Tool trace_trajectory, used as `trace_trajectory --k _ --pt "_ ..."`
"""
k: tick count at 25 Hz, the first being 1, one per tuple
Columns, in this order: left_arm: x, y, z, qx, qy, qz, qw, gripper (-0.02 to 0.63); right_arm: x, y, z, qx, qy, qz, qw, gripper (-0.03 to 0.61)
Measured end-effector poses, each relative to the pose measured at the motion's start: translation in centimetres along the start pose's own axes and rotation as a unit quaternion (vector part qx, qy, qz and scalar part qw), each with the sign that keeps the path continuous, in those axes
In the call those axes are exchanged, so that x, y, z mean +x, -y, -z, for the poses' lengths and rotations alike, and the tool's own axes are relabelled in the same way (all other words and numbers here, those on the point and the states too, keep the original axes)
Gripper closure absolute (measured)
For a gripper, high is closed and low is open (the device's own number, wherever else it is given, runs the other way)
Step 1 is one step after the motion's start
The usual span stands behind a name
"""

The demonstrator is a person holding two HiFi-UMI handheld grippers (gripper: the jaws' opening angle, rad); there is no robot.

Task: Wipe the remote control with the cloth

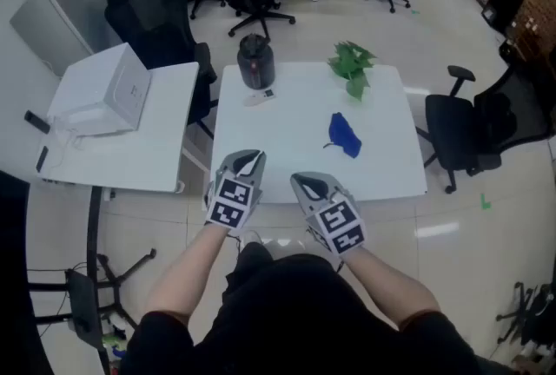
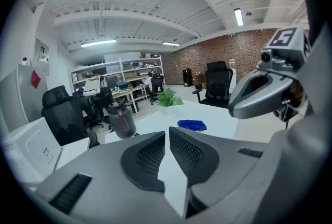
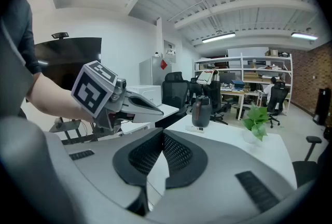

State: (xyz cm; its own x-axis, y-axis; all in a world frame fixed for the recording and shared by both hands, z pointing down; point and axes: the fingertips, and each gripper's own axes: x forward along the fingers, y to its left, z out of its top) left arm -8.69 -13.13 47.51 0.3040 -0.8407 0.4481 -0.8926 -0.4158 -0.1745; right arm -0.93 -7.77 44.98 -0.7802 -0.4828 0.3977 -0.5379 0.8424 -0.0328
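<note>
Left tool [image 1: 249, 158] and right tool [image 1: 306, 182] hover at the counter's [image 1: 287, 148] near edge, each pressed together, nothing between the jaws. Further out, the blue cloth [image 1: 345, 134] lies right of centre. At the far side, the remote [image 1: 259, 96] lies just beside a dark jug [image 1: 255, 61], its inside hidden. A potted plant [image 1: 352, 62] stands well to the right.

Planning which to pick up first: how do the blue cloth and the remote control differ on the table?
The cloth is blue and crumpled; the remote control is pale and lies flat. The cloth is nearer the person, right of centre; the remote control lies far back beside the dark jug. Both rest on the white table, untouched.
</note>
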Motion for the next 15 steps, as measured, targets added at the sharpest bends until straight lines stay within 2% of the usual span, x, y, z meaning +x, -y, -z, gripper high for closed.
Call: trace_trajectory --k 7,9,11,15 --pt "6.8 -5.5 1.4 0.028 -0.049 0.007 0.9984 0.466 2.9 3.7 0.8 0.016 -0.02 0.005 1.0 0.572" --pt "9.4 -7.6 2.1 0.036 -0.062 0.013 0.9973 0.401 4.6 5.1 0.7 0.023 -0.026 0.011 0.999 0.572" --pt "12.4 -9.8 3.1 0.044 -0.075 0.022 0.996 0.373 6.4 6.6 0.7 0.031 -0.034 0.017 0.999 0.572" --pt "18.7 -14.2 5.6 0.052 -0.101 0.035 0.993 0.362 10.1 9.5 1.1 0.047 -0.057 0.023 0.997 0.572"
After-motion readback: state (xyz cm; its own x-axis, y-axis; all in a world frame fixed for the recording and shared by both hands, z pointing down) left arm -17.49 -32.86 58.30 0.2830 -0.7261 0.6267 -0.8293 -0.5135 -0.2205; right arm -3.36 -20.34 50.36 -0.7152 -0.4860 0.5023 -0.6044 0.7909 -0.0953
